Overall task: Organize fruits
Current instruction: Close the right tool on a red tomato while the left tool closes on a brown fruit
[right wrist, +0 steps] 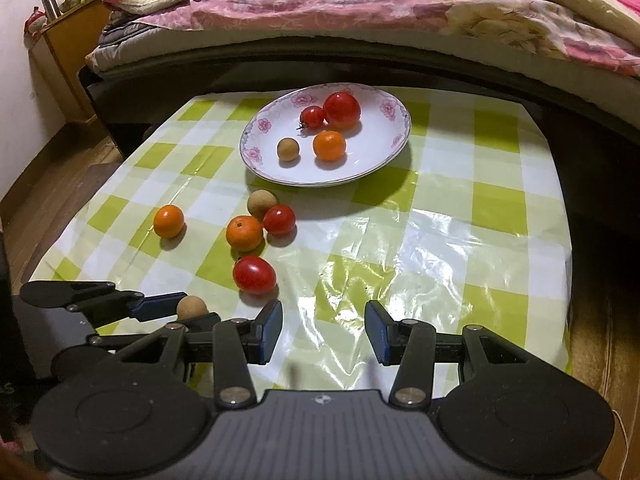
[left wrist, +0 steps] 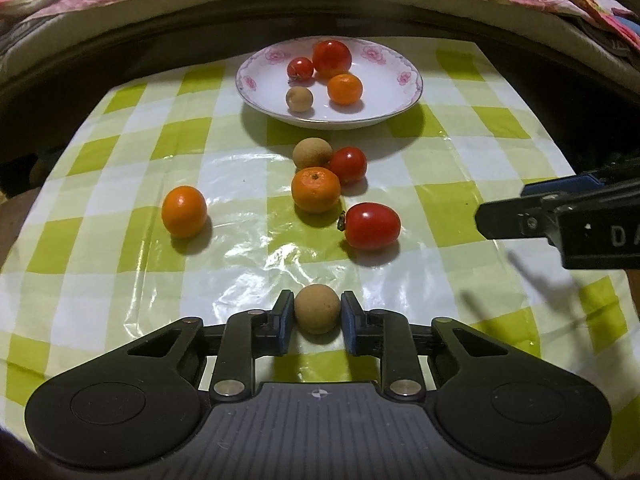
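Observation:
A tan longan point(left wrist: 317, 309) sits between the pads of my left gripper point(left wrist: 316, 318); the left pad touches it and a thin gap shows on the right. It also shows in the right wrist view point(right wrist: 192, 307). My right gripper point(right wrist: 323, 330) is open and empty above the cloth. A white floral plate point(left wrist: 392, 76) holds two tomatoes, an orange and a longan. Loose on the cloth are an orange point(left wrist: 184, 211), another orange point(left wrist: 315, 189), a longan point(left wrist: 312, 153), a round tomato point(left wrist: 347, 164) and an oval tomato point(left wrist: 372, 225).
The green-and-white checked plastic cloth point(right wrist: 460, 240) covers a small table with edges on all sides. A bed with pink bedding point(right wrist: 360, 8) stands behind it. A wooden cabinet point(right wrist: 68, 48) is at the far left.

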The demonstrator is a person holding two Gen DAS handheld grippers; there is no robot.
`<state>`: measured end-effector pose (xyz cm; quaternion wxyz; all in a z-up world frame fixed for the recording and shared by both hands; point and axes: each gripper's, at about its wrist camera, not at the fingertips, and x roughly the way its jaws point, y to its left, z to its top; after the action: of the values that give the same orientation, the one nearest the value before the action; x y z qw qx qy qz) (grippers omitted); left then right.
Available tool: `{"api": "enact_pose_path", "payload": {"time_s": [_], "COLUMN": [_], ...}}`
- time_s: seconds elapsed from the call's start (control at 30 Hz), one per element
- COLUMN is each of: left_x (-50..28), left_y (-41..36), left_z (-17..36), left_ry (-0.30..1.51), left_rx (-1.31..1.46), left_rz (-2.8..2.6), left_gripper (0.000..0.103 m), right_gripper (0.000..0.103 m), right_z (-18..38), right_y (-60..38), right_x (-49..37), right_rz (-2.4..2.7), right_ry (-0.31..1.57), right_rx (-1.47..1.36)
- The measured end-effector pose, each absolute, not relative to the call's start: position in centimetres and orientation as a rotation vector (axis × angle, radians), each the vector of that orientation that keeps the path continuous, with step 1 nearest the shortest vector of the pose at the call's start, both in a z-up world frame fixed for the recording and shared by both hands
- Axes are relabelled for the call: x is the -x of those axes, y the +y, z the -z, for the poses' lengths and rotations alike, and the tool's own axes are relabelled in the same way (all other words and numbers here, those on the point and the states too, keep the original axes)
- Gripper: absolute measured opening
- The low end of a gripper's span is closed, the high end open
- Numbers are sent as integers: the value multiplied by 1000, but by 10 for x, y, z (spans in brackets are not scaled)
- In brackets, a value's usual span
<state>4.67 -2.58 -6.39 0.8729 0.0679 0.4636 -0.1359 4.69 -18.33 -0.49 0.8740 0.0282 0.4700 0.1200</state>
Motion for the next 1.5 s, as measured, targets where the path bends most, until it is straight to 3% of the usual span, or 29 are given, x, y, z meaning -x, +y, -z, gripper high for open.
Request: {"api": "enact_pose_path", "payload": {"time_s": [0.8,0.97,1.5], "left_x": [-41,-42,-37], "left_y": [-10,-9,-14], "left_z": [62,61,62], "left_ry": [1010,1013,988], "left_rx": [-109,-111,-160], "left_rz": [336,336,309], "left_gripper": [34,34,38], "right_gripper": [47,35,35], "right_z": [39,47,44], "right_y": [-118,-118,-131], "right_x": [-89,-93,-78], "right_rz": [-524,-484,-440], "right_ry": [965,975,996], "right_rx": [197,216,170]}}
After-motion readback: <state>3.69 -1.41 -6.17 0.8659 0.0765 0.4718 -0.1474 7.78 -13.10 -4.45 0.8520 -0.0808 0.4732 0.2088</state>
